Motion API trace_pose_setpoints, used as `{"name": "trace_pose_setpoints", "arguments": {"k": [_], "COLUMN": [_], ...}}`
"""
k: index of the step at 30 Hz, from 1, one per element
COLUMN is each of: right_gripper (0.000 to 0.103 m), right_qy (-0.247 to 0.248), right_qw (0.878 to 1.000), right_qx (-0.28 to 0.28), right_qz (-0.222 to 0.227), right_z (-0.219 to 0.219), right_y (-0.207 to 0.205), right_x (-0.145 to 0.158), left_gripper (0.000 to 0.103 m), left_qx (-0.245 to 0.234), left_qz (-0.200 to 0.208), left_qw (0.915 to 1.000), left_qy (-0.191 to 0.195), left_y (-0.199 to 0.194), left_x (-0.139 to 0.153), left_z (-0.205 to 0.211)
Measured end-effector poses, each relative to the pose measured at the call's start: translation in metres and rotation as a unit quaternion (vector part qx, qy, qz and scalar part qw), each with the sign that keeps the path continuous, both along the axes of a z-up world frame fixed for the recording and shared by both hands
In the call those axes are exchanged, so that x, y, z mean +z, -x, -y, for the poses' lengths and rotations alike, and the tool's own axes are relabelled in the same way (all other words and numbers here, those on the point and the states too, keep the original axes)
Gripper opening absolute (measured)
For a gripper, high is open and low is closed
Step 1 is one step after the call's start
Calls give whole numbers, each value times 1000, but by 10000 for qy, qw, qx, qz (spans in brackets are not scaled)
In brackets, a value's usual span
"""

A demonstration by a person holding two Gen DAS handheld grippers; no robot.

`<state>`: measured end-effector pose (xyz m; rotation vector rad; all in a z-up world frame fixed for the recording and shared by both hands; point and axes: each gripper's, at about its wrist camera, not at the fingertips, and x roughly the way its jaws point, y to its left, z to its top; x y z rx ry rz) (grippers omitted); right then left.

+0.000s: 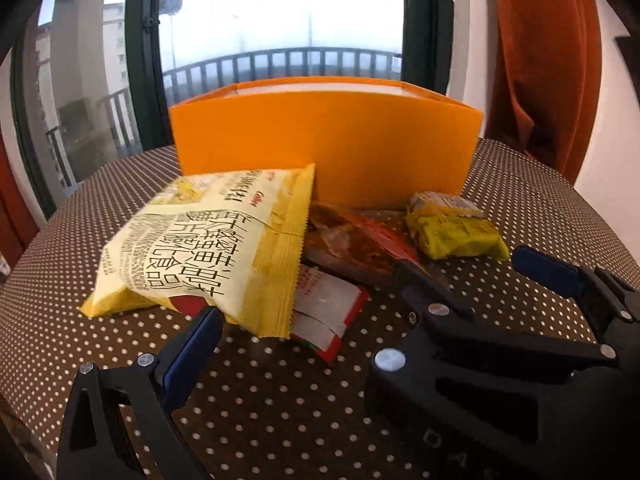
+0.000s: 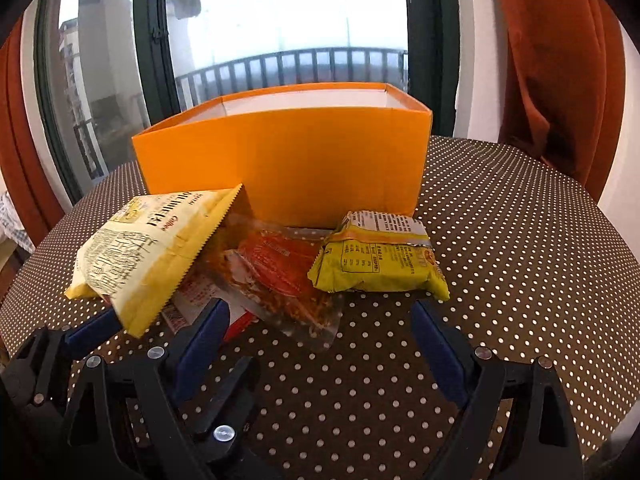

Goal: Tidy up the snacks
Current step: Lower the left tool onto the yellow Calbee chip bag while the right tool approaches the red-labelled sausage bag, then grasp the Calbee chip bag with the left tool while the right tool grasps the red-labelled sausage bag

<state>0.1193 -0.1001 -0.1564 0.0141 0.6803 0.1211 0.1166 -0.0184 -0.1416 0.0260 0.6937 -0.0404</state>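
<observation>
We look across a brown worktop (image 2: 500, 240) dotted with white, where an open orange box (image 2: 288, 160) stands upright at the far side, in front of a window with a balcony railing (image 2: 292, 66) behind it and rust-coloured curtains (image 2: 560, 60) at the sides.

The snacks lie in a loose heap just in front of the box. A big pale yellow chip bag (image 1: 208, 248) is on the left, its top corner leaning against the box's front wall. Beneath its lower edge a flat red and white packet (image 1: 332, 312) pokes out. Beside it lies a clear pouch of reddish food (image 2: 280, 276), and to the right of that a small yellow packet (image 2: 380, 260), close to the box.

Our right tool (image 2: 320, 340) has its blue-padded fingers (image 2: 436, 352) wide apart, with nothing between them, pointing at the clear pouch and the small yellow packet. Of our left tool (image 2: 148, 320), the right wrist view shows two blue fingers set apart, on either side of the chip bag's lower corner; we cannot tell whether they touch it.
</observation>
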Motion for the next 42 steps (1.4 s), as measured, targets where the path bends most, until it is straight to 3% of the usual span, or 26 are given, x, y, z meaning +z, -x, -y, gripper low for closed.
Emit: {"name": "trace_pose_setpoints", "arguments": {"k": [7, 18, 27, 34, 37, 39, 42], "right_gripper": [93, 93, 93, 93, 93, 93, 93], "right_qy": [-212, -183, -210, -275, -218, -47, -29], "right_qw": [9996, 9996, 9997, 9988, 9989, 9990, 9990], "right_qx": [181, 187, 15, -124, -72, -10, -17], "right_qz": [41, 137, -90, -381, -406, -439, -444], "right_z": [-13, -48, -48, -39, -42, -46, -44], "right_y": [-7, -22, -46, -58, -57, -57, -55], "right_x": [11, 18, 10, -2, -3, -3, -1], "left_gripper": [101, 102, 102, 103, 91, 78, 71], "left_qx": [167, 34, -35, 344, 523, 622, 712], "left_qz": [255, 122, -319, -506, -442, -415, -361], "left_qw": [9992, 9984, 9983, 9927, 9927, 9931, 9927], "left_qy": [-265, -546, -488, -1041, -993, -899, -907], "left_y": [2, -28, -68, -74, -75, -75, -71], "left_x": [15, 18, 7, -11, -8, -6, -4], "left_z": [-16, -44, -49, -41, -46, -50, -50]}}
